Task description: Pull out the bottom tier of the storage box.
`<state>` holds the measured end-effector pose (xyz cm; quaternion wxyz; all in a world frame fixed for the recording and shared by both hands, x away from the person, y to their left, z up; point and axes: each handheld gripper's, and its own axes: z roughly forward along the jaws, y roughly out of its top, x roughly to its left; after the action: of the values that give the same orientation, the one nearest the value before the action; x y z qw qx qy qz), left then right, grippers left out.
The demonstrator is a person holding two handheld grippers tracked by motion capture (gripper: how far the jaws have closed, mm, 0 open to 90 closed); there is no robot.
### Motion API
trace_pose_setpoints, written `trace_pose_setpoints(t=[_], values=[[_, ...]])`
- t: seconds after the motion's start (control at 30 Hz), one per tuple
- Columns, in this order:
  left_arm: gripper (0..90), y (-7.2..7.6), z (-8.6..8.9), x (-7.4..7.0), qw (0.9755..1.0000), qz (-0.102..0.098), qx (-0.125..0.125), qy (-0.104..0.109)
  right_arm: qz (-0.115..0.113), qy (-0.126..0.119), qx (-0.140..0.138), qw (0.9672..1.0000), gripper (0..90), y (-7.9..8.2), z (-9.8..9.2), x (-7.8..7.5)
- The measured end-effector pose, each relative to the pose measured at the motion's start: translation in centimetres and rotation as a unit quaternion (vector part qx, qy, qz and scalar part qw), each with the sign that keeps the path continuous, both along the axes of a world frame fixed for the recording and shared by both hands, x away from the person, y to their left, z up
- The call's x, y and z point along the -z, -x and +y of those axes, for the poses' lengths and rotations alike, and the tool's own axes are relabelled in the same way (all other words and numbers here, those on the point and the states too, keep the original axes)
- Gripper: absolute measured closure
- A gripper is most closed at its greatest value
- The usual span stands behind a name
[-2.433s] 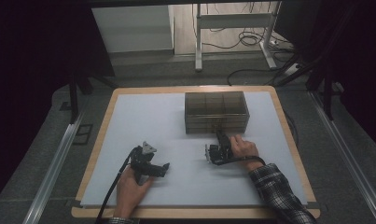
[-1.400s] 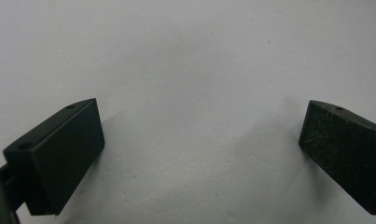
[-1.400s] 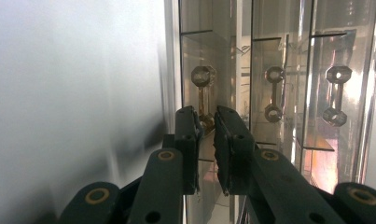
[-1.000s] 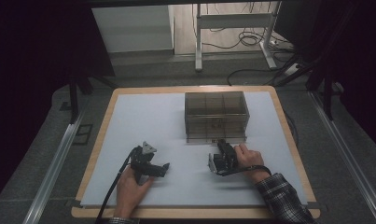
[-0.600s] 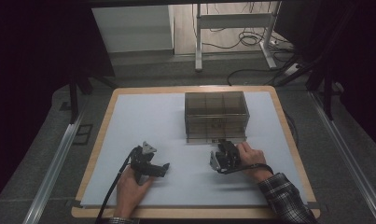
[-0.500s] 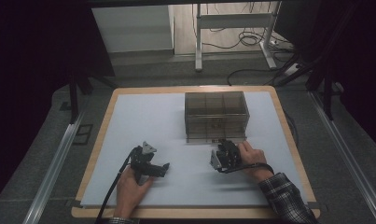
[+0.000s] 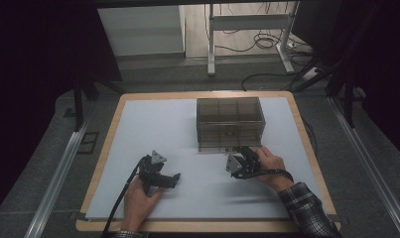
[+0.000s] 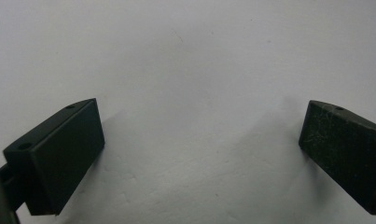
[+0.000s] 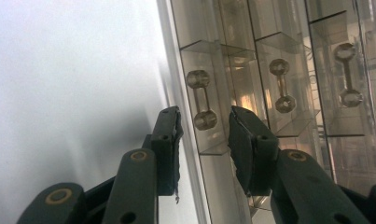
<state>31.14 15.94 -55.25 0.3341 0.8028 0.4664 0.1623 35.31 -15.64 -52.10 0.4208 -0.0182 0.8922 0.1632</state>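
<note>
Two hand-held grippers are at work on this counter [image 7: 153, 124], one in each of my hands. My right hand-held gripper [image 9: 203, 123] sits at the near right corner of the smoky clear drawer cabinet [image 7: 230, 123], which stands on the white sheet toward the far middle. Its jaws have just been opening; they now stand partly spread, one on either side of the nearest drawer's dumbbell-shaped handle [image 9: 200, 99], and the pads do not press on it. I cannot tell whether that drawer is fully shut.

I judge the step to be work on this drawer front, with the handle just let go or about to be taken. If I mean to pull it, I must line the pads up on the thin bar of the handle, close on it, then draw straight back toward myself without tilting the light cabinet.

My left hand-held gripper [image 7: 160, 173] rests on the near left of the sheet, well apart from the cabinet, jaws wide with nothing between them.

Count: one cabinet; three drawer handles show in the right gripper view.
</note>
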Motion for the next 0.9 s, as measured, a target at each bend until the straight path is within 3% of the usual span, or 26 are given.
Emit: trace_pose_setpoints(t=[0.2, 0.47, 0.5, 0.77, 0.9], values=[[0.0, 0.0, 0.0, 0.0, 1.0, 0.0, 0.0, 0.0, 0.039, -0.024, -0.007, 0.9989, 60.6, -0.5, -0.4, -0.8], [0.0, 0.0, 0.0, 0.0, 1.0, 0.0, 0.0, 0.0, 0.088, -0.046, -0.013, 0.995, 59.7, -1.3, -1.1, -1.6], [0.0, 0.0, 0.0, 0.0, 1.0, 0.0, 0.0, 0.0, 0.101, -0.053, -0.012, 0.9934, 59.6, -1.5, -1.3, -1.8], [0.0, 0.0, 0.0, 0.0, 1.0, 0.0, -0.002, 0.003, 0.144, -0.069, -0.022, 0.9869, 58.0, -2.5, -2.2, -2.9], [0.0, 0.0, 0.0, 0.0, 1.0, 0.0, -0.002, 0.002, 0.174, -0.083, -0.022, 0.981, 57.9, -3.2, -2.8, -3.4]])
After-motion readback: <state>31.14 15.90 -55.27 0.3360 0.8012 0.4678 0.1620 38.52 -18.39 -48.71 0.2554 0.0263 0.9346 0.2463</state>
